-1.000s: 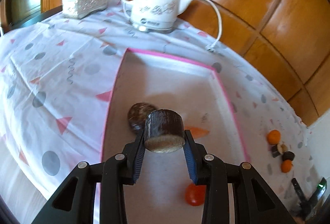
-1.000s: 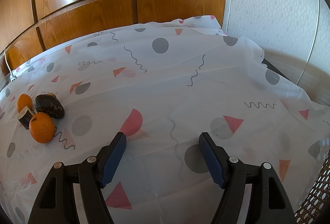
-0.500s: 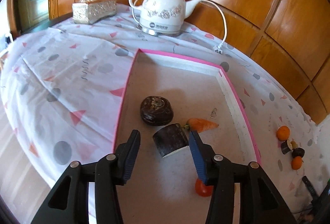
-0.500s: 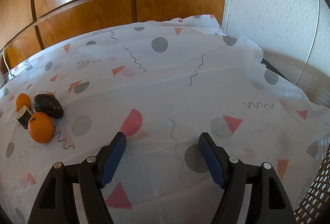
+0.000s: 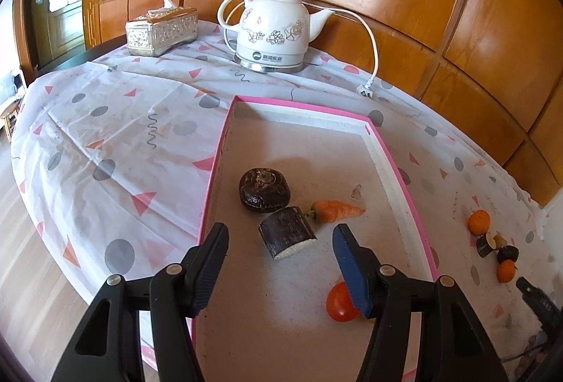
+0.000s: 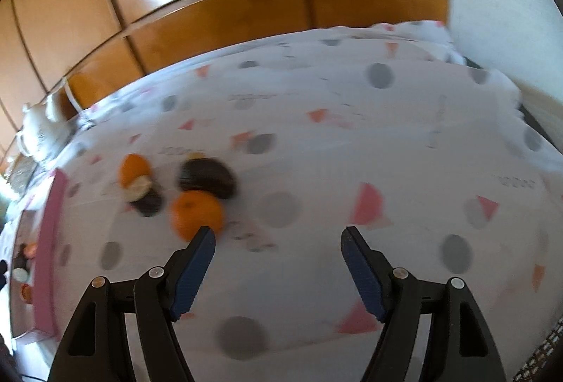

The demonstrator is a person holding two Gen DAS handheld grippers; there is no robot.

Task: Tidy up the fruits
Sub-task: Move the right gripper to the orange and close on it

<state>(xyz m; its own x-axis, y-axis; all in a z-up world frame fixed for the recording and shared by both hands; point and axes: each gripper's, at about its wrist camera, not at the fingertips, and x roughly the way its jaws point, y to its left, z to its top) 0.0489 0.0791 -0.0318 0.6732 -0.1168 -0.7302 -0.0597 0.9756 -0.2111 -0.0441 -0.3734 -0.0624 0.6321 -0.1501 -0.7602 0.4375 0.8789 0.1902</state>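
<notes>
In the left wrist view the pink-rimmed tray [image 5: 383, 150] holds a dark round fruit [image 5: 264, 190], a dark cut cylinder piece [image 5: 288, 233], a carrot [image 5: 336, 210] and a red tomato [image 5: 339, 303]. My left gripper [image 5: 281, 243] is open and empty above the tray, just behind the cylinder piece. In the blurred right wrist view my right gripper [image 6: 278, 239] is open and empty over the tablecloth. Just ahead and left of it lie an orange [image 6: 196, 214], a dark avocado-like fruit [image 6: 207, 178], a second orange [image 6: 133, 169] and a small dark cut piece [image 6: 146, 199].
A white electric kettle [image 5: 272, 32] with cord and plug [image 5: 366, 90] and a silver tissue box [image 5: 162, 30] stand at the table's back. Wood panelling lines the wall behind. The loose fruit cluster [image 5: 492, 246] lies right of the tray. The tray's pink edge [image 6: 52, 241] shows at left in the right wrist view.
My left gripper opened and let go of the dark cylinder piece, which now lies in the tray, and then drew back. My right gripper has swung left toward the fruit cluster.
</notes>
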